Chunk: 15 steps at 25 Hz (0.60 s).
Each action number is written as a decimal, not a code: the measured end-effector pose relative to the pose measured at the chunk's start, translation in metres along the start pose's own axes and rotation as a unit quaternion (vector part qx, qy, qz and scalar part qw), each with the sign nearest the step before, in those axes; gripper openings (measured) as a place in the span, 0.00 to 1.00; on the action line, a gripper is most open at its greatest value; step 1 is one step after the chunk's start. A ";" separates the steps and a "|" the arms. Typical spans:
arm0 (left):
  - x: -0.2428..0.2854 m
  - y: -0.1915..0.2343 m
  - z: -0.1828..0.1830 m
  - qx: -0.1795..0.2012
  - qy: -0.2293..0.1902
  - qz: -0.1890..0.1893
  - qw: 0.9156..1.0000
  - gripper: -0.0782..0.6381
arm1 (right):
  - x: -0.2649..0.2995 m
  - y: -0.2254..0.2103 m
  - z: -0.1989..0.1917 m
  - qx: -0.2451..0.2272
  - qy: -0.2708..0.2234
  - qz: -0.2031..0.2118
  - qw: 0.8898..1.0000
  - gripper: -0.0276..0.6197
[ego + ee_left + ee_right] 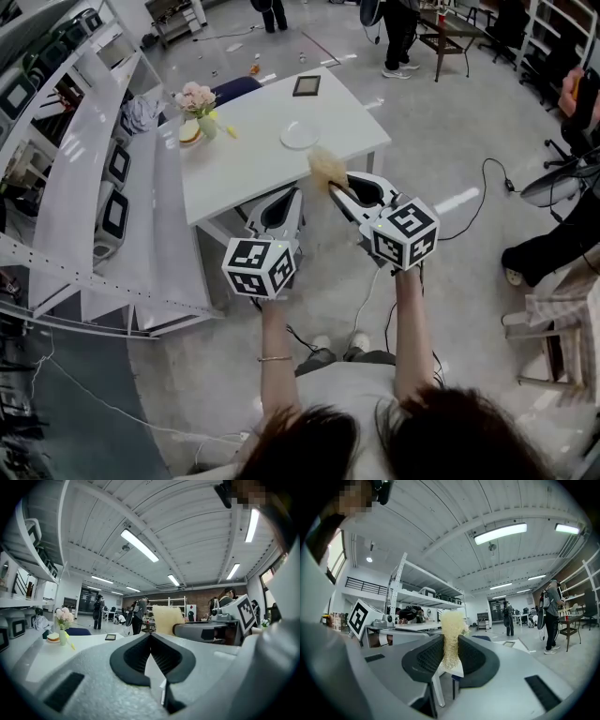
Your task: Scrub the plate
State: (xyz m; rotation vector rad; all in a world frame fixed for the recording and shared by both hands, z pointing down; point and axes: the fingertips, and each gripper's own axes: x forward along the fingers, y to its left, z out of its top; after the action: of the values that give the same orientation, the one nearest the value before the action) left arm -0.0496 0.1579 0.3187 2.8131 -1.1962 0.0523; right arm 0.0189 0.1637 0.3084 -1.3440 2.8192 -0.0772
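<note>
R tongs clamped on the yellow scrub pad, its end poking out fwd, prob. ready to rub; L tongs closed w/ nothing inside, free to steady the plate lying ahead of both on the worktop, untouched.

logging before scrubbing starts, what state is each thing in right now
left gripper: shut, nothing in it
right gripper: shut on the scrubber
scrubber: clamped between the jaws, sticking out past the tips
plate: flat on the table, no gripper touching it
vase: upright, flowers in it
</note>
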 end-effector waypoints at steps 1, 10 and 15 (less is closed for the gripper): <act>0.000 -0.003 -0.001 0.000 -0.001 0.005 1.000 0.12 | -0.004 -0.002 -0.001 0.001 -0.001 0.002 1.000 0.17; 0.005 -0.015 -0.003 -0.006 -0.003 0.028 1.000 0.12 | -0.012 -0.015 -0.003 0.011 -0.001 0.012 1.000 0.17; 0.008 -0.012 -0.013 -0.001 0.018 0.033 0.999 0.12 | -0.006 -0.018 -0.009 0.027 -0.001 0.024 0.999 0.17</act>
State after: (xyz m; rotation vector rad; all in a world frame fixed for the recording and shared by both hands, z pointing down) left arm -0.0351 0.1613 0.3309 2.7579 -1.2815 0.1049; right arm 0.0359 0.1575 0.3188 -1.2634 2.8245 -0.1484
